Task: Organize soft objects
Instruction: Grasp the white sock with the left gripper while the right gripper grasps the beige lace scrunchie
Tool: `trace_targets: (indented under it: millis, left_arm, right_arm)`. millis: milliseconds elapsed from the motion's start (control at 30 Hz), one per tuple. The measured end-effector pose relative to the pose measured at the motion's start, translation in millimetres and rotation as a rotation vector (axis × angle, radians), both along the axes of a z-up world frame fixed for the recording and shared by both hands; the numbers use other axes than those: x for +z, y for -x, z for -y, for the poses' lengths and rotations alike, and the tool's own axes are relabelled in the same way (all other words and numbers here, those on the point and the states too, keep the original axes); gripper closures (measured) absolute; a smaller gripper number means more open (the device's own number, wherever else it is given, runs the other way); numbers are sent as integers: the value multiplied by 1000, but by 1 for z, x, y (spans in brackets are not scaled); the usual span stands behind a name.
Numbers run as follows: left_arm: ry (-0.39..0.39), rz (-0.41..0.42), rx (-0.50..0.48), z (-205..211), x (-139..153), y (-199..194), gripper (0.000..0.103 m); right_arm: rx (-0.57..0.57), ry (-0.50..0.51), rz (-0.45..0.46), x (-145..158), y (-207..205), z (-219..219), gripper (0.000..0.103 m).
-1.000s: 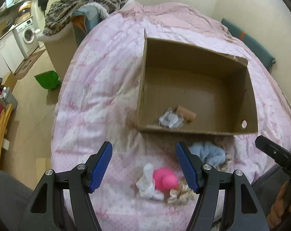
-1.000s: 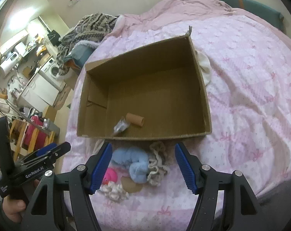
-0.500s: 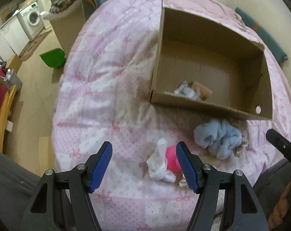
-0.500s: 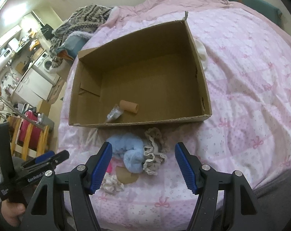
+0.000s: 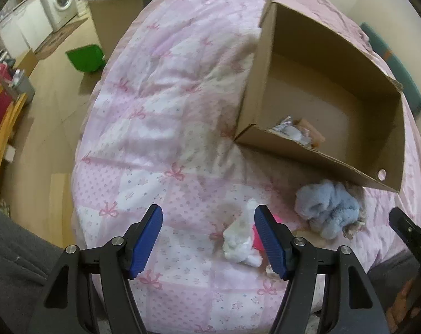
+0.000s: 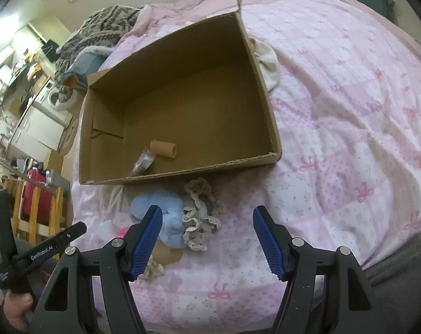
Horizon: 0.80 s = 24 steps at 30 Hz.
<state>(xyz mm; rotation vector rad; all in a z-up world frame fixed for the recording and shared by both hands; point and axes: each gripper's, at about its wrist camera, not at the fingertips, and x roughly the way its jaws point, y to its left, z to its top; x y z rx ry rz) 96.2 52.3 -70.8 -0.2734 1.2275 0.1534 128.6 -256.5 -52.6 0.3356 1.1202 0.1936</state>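
White sock (image 5: 242,238) lies lengthwise between wide jaws, tip toward box (image 5: 307,150)

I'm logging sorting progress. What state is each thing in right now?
Left gripper: open, empty.
Right gripper: open, empty.
Brown cardboard box: open-topped, on the bed.
Tan cardboard tube: lying inside the box.
Fluffy blue cloth: bunched, outside the box.
White cloth: crumpled, outside.
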Motion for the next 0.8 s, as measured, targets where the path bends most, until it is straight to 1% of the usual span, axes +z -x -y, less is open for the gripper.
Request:
trace_targets:
  millis: [100, 167, 267, 367, 400, 433, 467, 533, 567, 600, 633, 733, 800]
  left_arm:
    - [25, -37, 35, -7, -9, -1, 37]
    - [48, -70, 37, -8, -17, -2, 37]
    - [68, -117, 0, 0, -28, -3, 37]
    - [85, -134, -29, 8, -37, -5, 39]
    - [92, -153, -43, 11, -42, -6, 41]
    - [99, -178, -57, 14, -48, -7, 50]
    - [110, -207, -71, 18, -55, -7, 54]
    - [119, -255, -88, 23, -67, -7, 58]
    - [113, -252, -88, 24, -68, -6, 60]
    - [117, -243, -91, 24, -68, -7, 68]
    - [132, -238, -99, 25, -68, -7, 81]
    - [117, -240, -128, 27, -66, -6, 82]
    - [107, -227, -141, 27, -59, -6, 82]
  right_arm:
    - [-15, -17, 1, 0, -1, 2, 32]
    - [-15, -16, 0, 0, -2, 2, 32]
    - [-9, -13, -13, -3, -4, 0, 32]
    - [-8, -14, -21, -4, -6, -1, 32]
    - [-8, -14, -23, -5, -6, -1, 32]
    - [-7, -14, -24, -5, -6, -2, 32]
    - [-7, -13, -26, -5, -7, -2, 32]
    - [-5, -10, -29, -6, -7, -3, 32]
    - [-6, -8, -30, -6, -7, -3, 32]
    - [-7, -6, -31, -7, -7, -3, 32]
    - [-10, -7, -32, -7, -8, -2, 32]
    - [-20, -26, -42, -9, -10, 1, 32]
    - [-27, -44, -56, -12, -11, 3, 32]
